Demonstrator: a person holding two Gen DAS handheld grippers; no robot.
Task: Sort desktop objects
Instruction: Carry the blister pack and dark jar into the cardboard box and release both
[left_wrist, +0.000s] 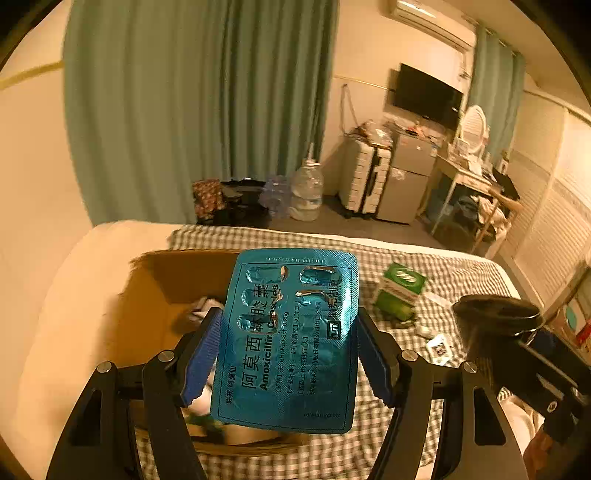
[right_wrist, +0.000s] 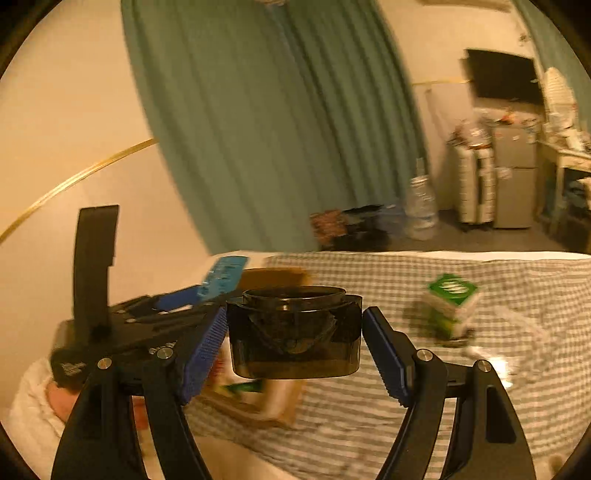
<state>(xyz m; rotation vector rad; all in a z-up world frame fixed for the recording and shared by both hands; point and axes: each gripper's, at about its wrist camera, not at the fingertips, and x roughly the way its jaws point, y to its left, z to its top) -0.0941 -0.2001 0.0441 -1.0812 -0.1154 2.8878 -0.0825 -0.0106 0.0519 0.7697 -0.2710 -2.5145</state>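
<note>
1. Left gripper (left_wrist: 288, 354): jaws clamp blister pack (left_wrist: 291, 332) by its side edges, above cardboard box (left_wrist: 177, 273).
2. Right gripper (right_wrist: 293, 332): jaws grasp dark jar (right_wrist: 293, 332) at 12 o'clock.
3. We judge pack light, flexible; jar rigid, slippery.

You're working in dim, warm amber room light that tints everything yellow; glare glints off the foil blister pack (left_wrist: 291, 339); your right wrist view is smeared by motion blur, the green carton (right_wrist: 452, 308) soft; both fisheye views bend toward black corners.
</note>
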